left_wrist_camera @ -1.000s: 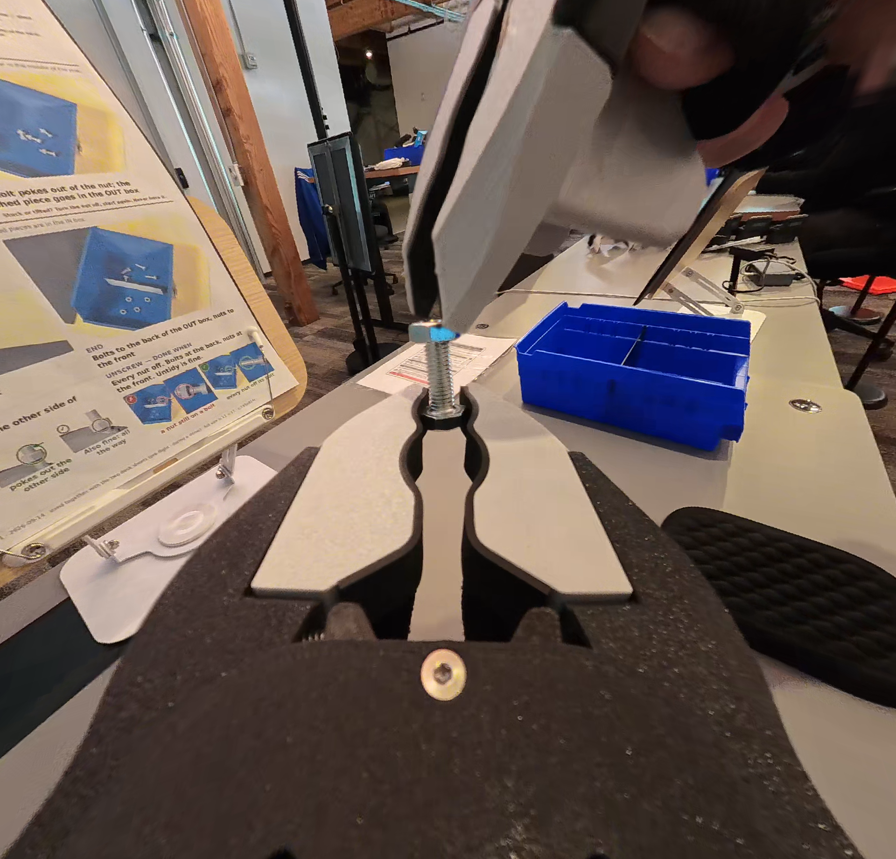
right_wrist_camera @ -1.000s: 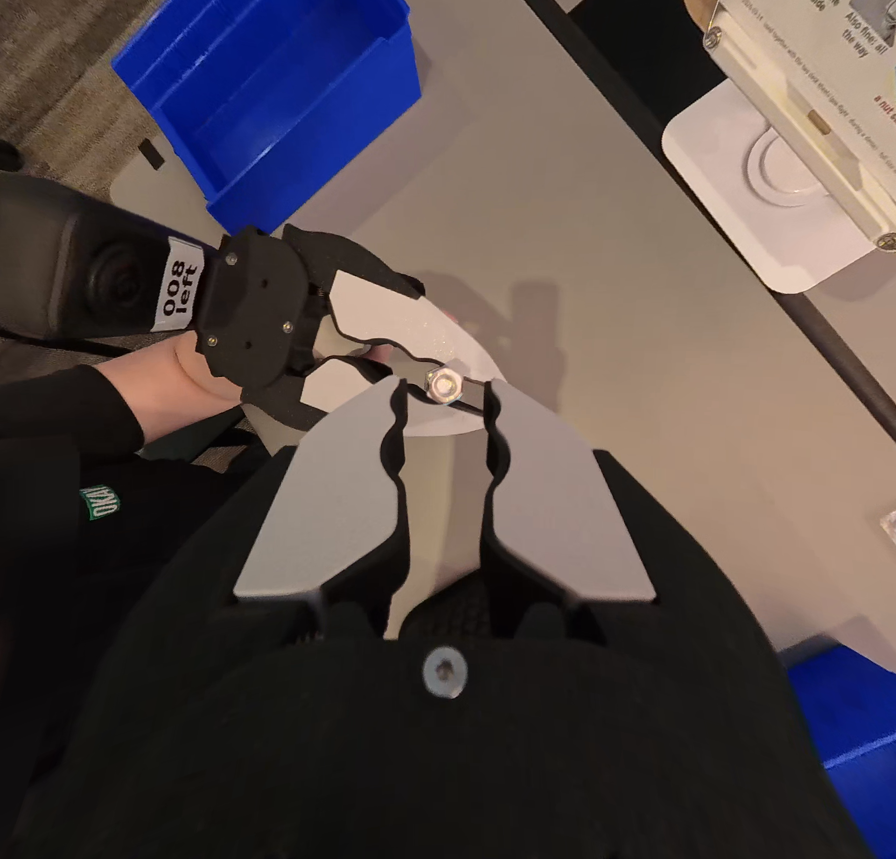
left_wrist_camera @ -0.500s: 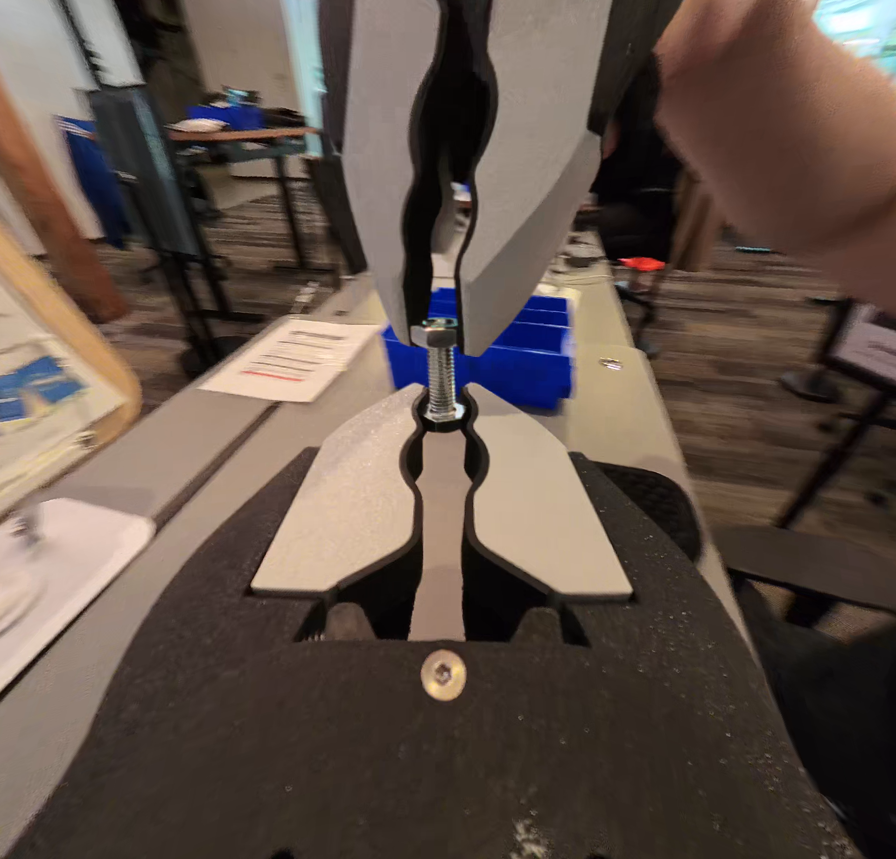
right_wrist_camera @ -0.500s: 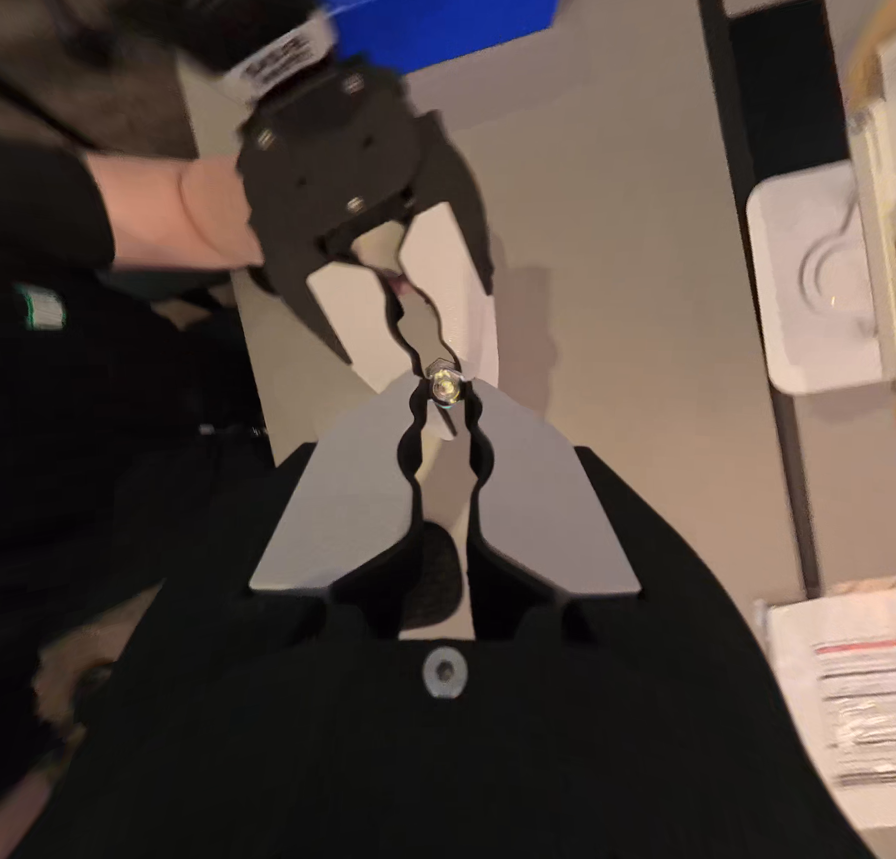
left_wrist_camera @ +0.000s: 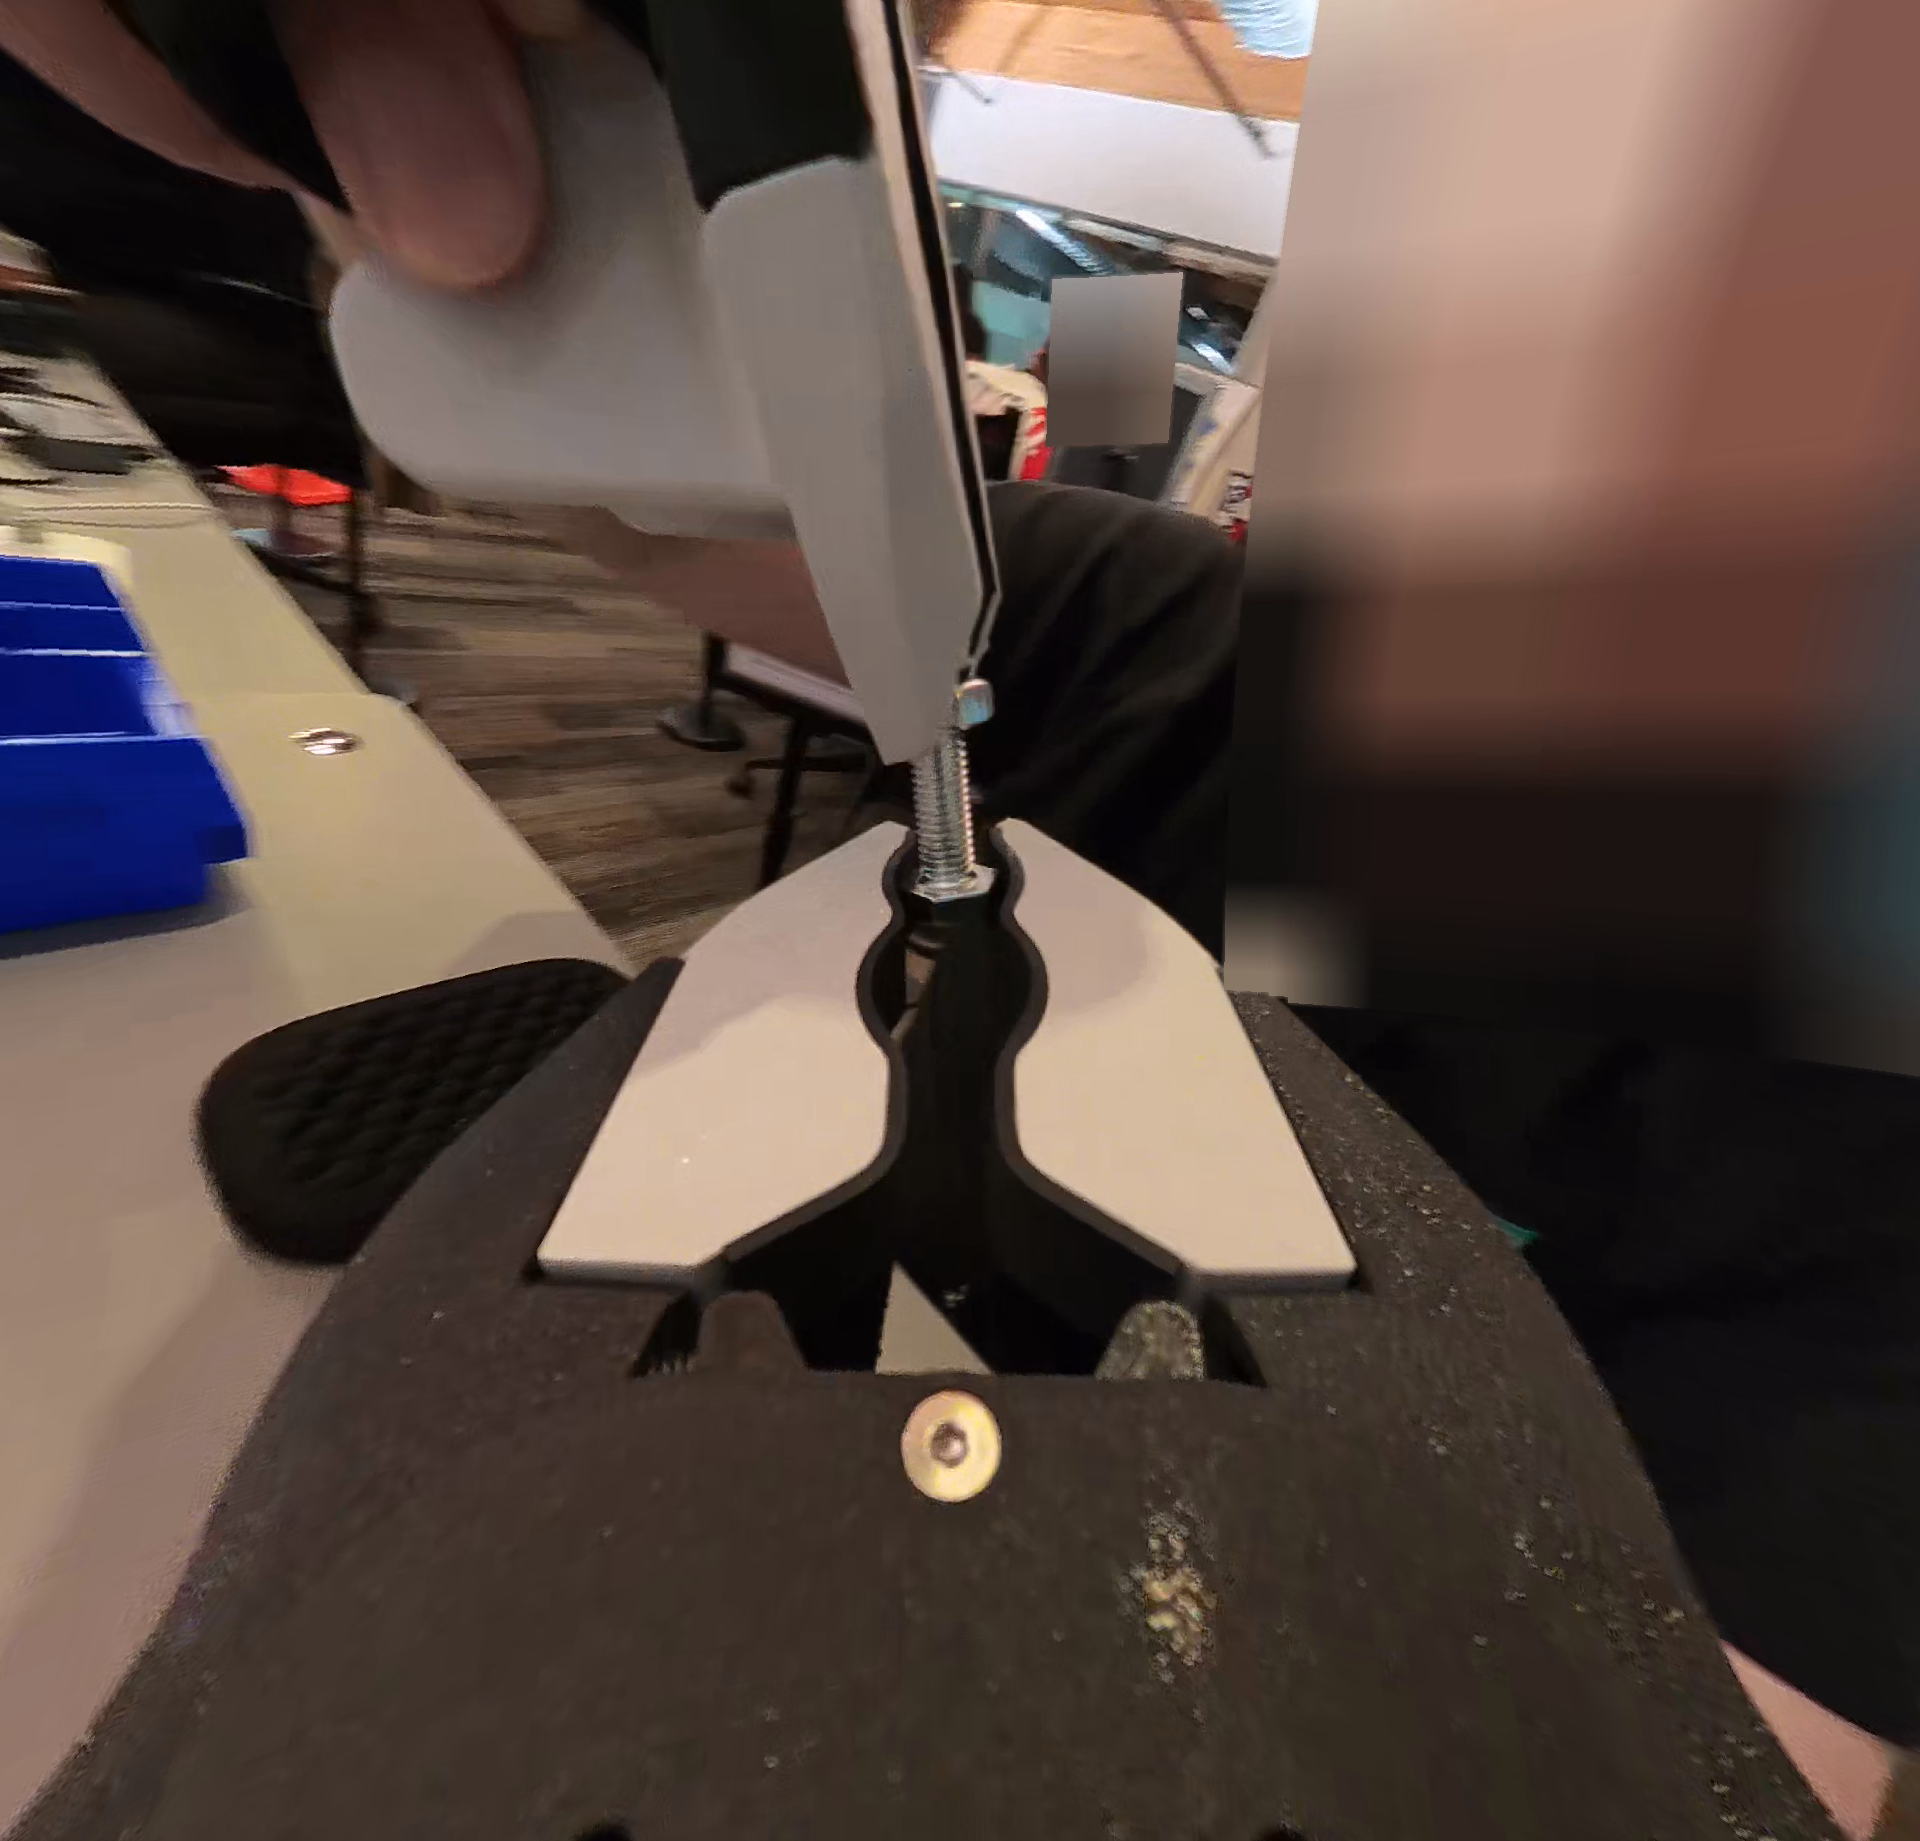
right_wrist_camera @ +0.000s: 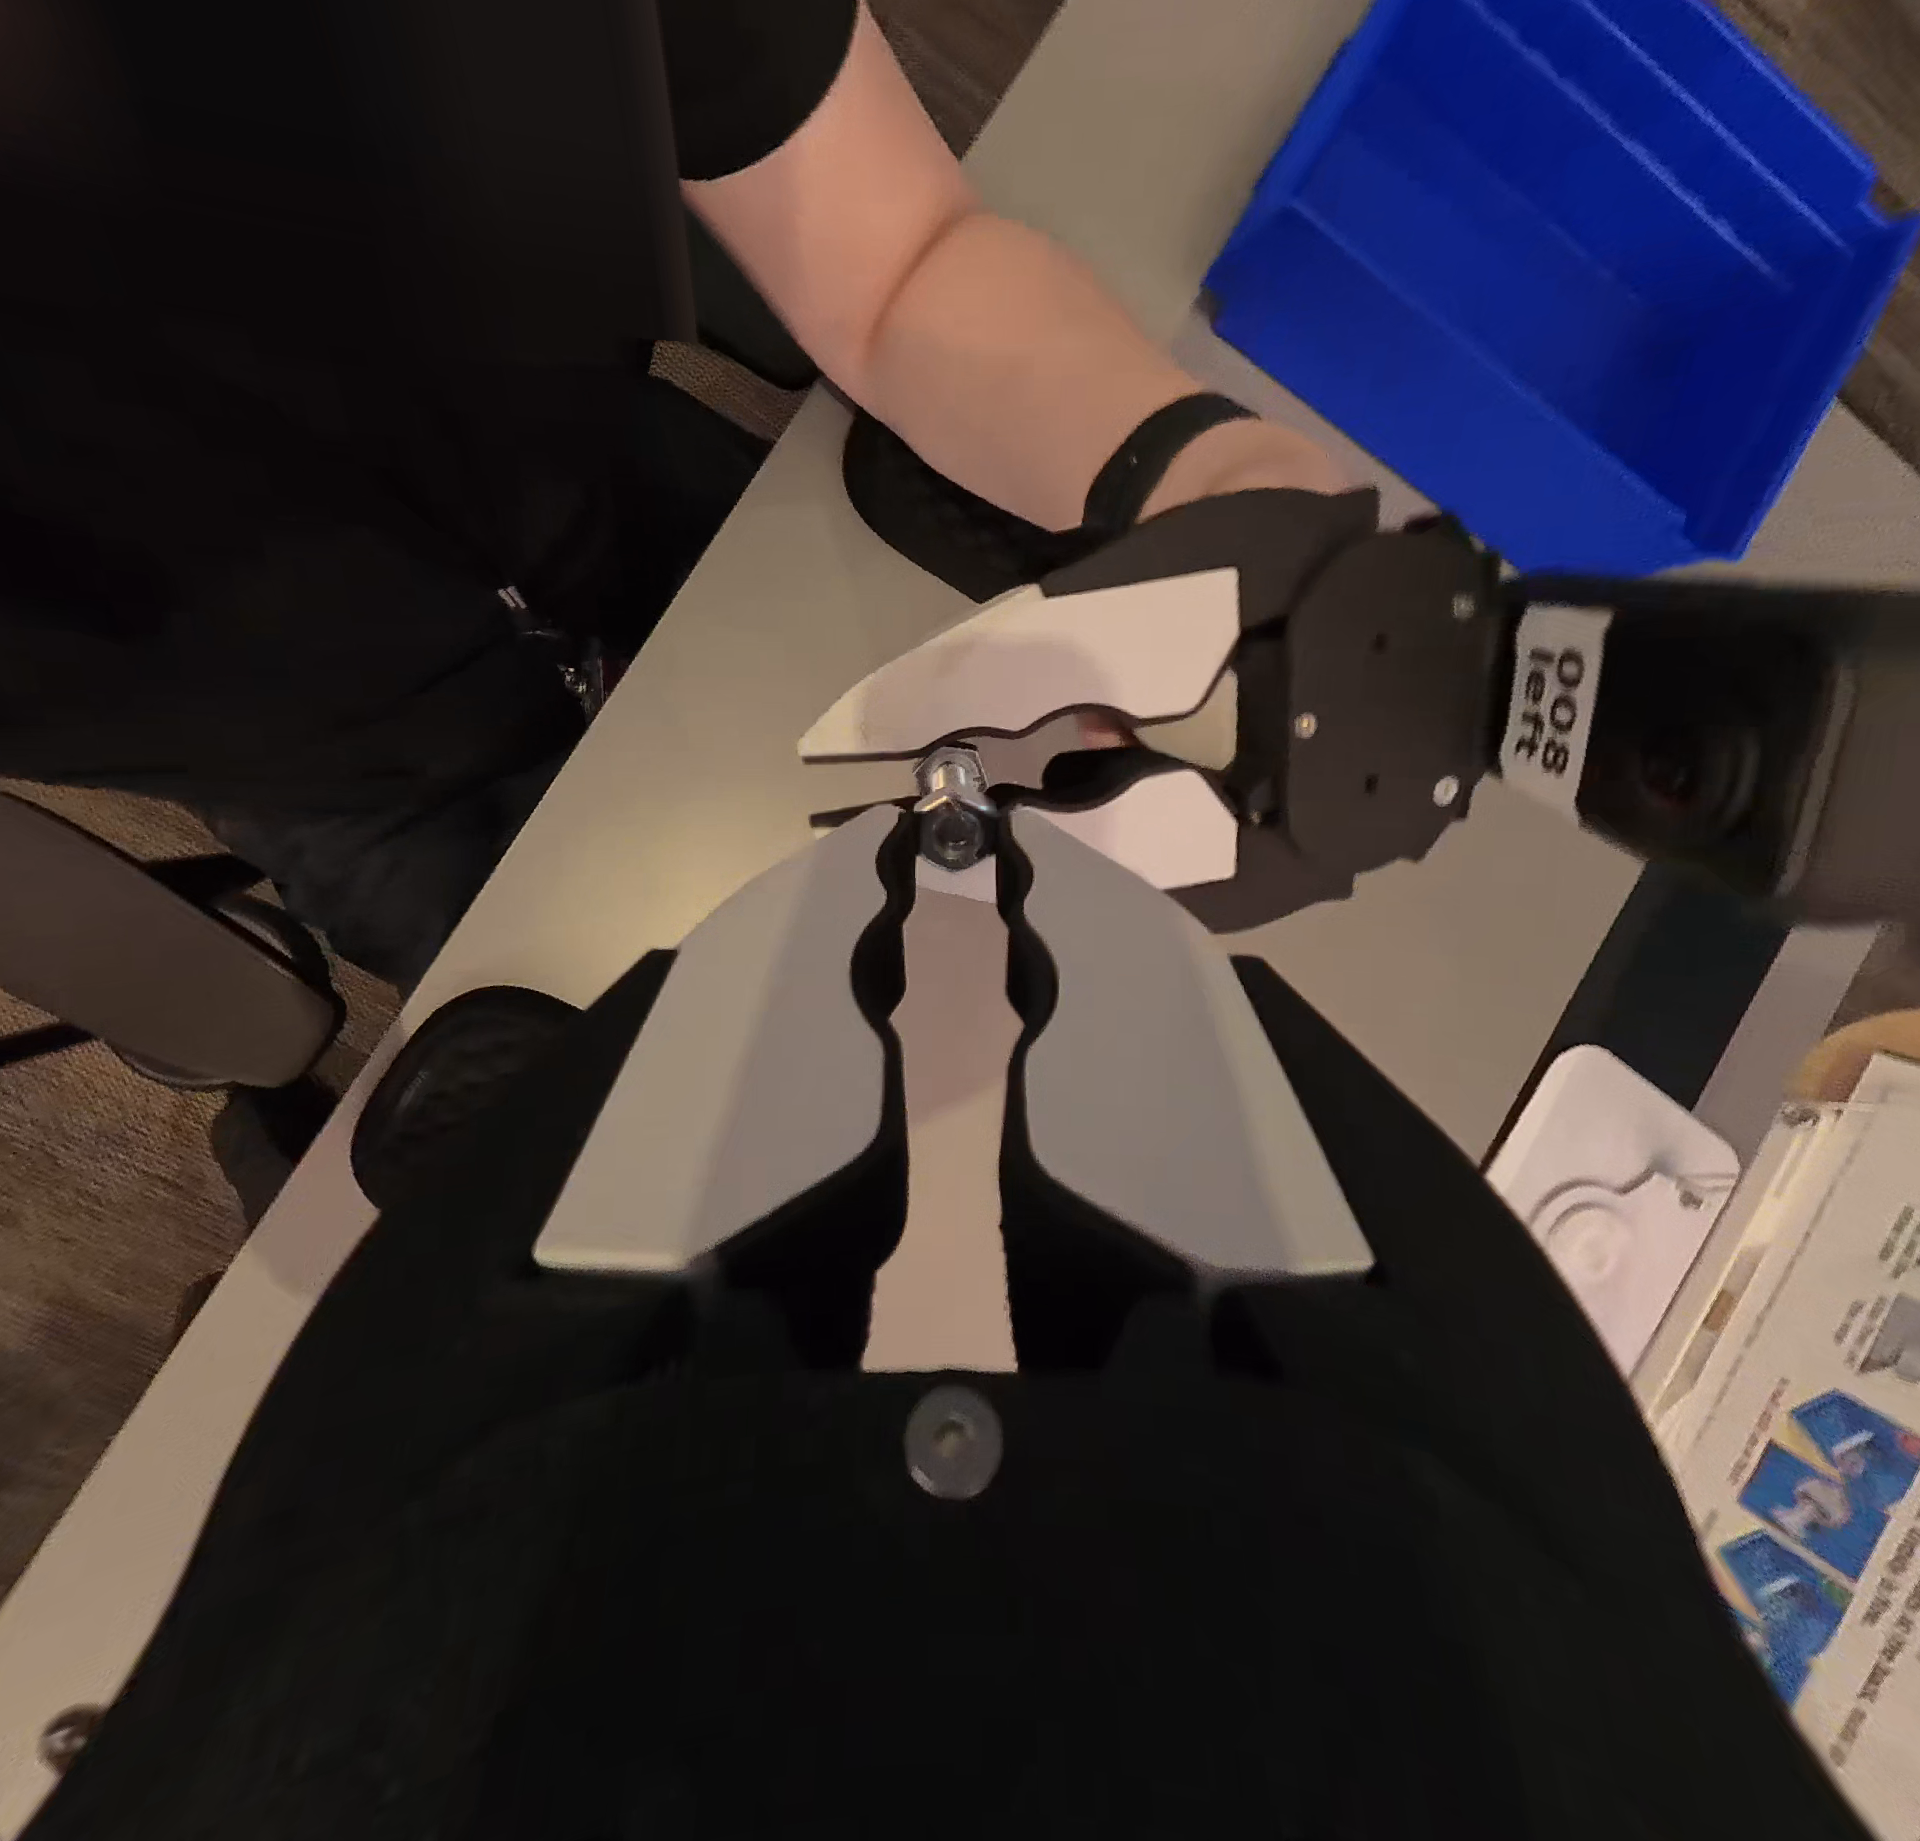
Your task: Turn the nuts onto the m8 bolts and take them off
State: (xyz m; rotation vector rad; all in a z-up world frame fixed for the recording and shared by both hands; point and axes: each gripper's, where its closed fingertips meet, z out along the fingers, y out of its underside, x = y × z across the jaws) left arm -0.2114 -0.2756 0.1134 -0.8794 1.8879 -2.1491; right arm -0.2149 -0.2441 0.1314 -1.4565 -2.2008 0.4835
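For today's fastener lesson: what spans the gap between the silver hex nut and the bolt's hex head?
Bare silver threaded shank runs from the silver hex nut up to the bolt head, seen in the left wrist view.

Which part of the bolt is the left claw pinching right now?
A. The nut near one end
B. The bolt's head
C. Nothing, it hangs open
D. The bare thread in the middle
A. In the left wrist view the left claw is shut on the nut, while the right claw grips the bolt at its head end above.
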